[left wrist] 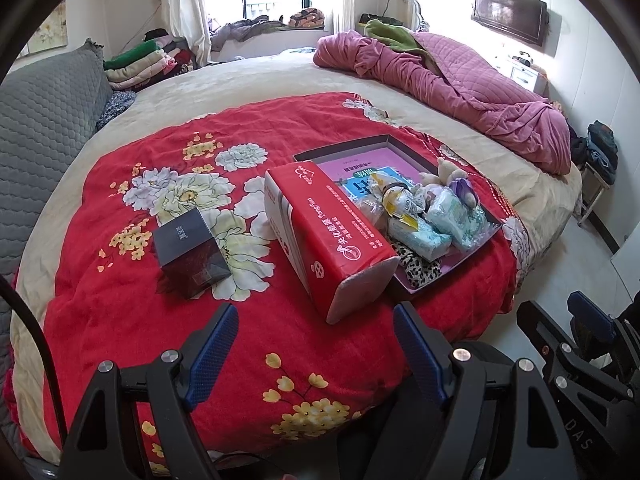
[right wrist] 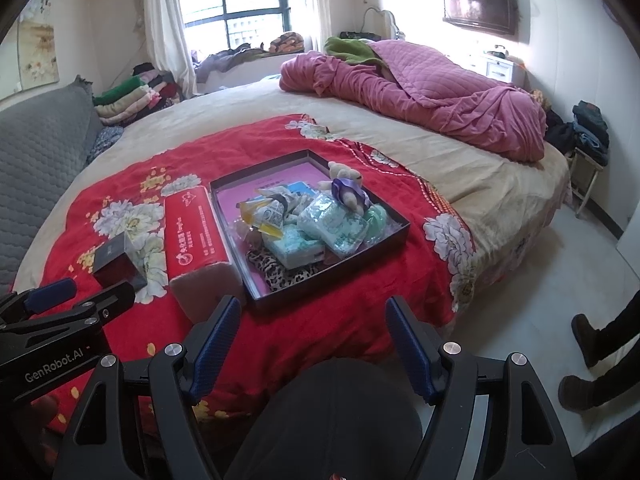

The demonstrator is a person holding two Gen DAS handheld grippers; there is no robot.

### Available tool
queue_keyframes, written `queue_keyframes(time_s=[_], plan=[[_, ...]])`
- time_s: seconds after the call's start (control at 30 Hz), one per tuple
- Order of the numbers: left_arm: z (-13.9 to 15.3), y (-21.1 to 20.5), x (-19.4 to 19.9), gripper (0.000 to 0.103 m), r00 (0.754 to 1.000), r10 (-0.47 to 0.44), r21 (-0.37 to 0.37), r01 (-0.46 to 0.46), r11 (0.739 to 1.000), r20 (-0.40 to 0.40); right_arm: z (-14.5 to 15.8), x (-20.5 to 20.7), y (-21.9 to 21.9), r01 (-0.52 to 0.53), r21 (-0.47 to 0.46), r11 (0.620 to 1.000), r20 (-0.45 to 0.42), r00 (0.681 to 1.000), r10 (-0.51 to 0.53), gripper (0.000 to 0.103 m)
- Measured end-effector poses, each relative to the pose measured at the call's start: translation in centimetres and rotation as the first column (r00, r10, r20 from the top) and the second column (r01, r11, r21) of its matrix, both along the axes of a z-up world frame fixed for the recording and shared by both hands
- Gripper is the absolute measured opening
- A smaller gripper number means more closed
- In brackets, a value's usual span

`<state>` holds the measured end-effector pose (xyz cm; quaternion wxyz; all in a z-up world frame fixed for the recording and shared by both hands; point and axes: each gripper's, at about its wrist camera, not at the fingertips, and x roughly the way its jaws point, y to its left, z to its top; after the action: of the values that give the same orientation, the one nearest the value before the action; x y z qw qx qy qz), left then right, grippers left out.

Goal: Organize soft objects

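A dark shallow box (left wrist: 382, 141) (right wrist: 256, 298) lies on the red floral blanket (left wrist: 120, 300) (right wrist: 360, 312). It holds tissue packs (left wrist: 420, 236) (right wrist: 296, 246), a small teddy bear (left wrist: 448, 170) (right wrist: 346, 184), snack packets and a leopard-print cloth (right wrist: 276, 270). A red tissue pack (left wrist: 332, 232) (right wrist: 196, 236) lies against the box's left side. A small dark box (left wrist: 190, 256) (right wrist: 116, 264) sits further left. My left gripper (left wrist: 316, 344) is open and empty, just before the red pack. My right gripper (right wrist: 310, 340) is open and empty, before the box.
A crumpled pink quilt (left wrist: 460, 80) (right wrist: 420, 84) lies at the bed's far right. Folded clothes (left wrist: 140, 64) are stacked at the back left by a grey padded headboard (left wrist: 40, 120). A person's feet (right wrist: 584, 360) stand on the floor at right.
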<state>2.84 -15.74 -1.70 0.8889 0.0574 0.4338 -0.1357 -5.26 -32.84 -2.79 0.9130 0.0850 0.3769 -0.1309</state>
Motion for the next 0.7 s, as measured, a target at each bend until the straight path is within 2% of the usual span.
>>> queue_keyframes(time_s=[0.7], plan=[[-0.03, 0.15, 0.19, 0.079, 1.000, 0.004, -0.003, -0.004, 1.000, -0.001, 0.01, 0.01, 0.03, 0.003, -0.004, 1.000, -0.002, 1.000, -0.003, 0.076]])
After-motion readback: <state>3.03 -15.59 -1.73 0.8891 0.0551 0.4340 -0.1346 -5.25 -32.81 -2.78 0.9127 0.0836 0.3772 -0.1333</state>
